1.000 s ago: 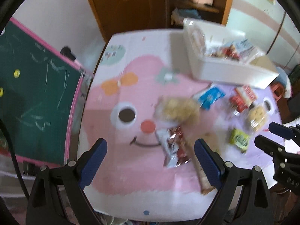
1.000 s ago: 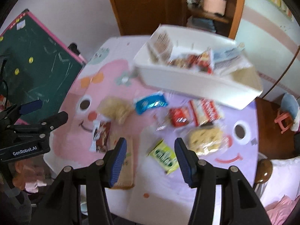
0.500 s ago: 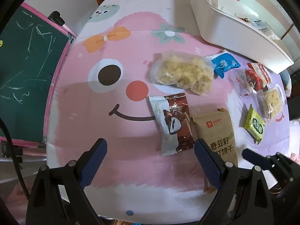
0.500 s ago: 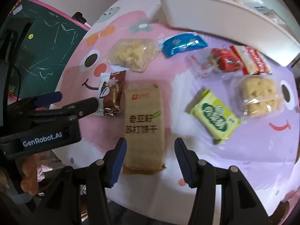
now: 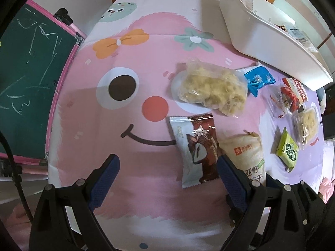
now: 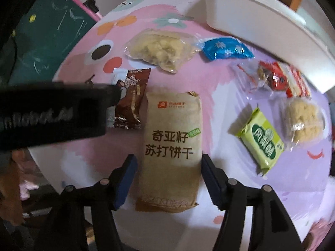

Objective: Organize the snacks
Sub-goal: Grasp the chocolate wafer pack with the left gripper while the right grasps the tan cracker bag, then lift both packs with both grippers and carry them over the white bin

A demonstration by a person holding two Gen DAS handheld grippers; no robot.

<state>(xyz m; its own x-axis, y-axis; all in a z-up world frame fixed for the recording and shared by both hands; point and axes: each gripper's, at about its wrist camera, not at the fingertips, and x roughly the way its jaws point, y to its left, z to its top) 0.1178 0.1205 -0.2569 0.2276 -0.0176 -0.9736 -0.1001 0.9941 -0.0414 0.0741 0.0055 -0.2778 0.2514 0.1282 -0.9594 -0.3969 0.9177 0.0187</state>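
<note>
Loose snacks lie on a pink cartoon-face tablecloth (image 5: 88, 125). My left gripper (image 5: 167, 167) hangs open and wide just above the cloth, pointing steeply down. A brown-and-white wrapped snack (image 5: 194, 148) lies inside its right finger, touching neither pad. My right gripper (image 6: 168, 167) straddles the near half of a tan cracker pack (image 6: 173, 144). Its jaws are opening, and the pads stand beside the pack's long edges without squeezing it. The left gripper's black body (image 6: 52, 113) crosses the right wrist view and hides part of the brown snack (image 6: 132, 96).
A white bin (image 5: 272, 33) holding several packets stands at the table's far right. Before it lie a clear bag of yellow puffs (image 5: 211, 87), a blue packet (image 6: 226, 51), red packets (image 6: 280, 79), a green packet (image 6: 261, 142) and a wrapped yellow cake (image 6: 301, 123). A green chalkboard (image 5: 27, 73) flanks the left edge.
Both grippers have sunk toward the table and tipped further down. The right one has come over the tan cracker pack, which now lies between its fingers. No snack has moved.
</note>
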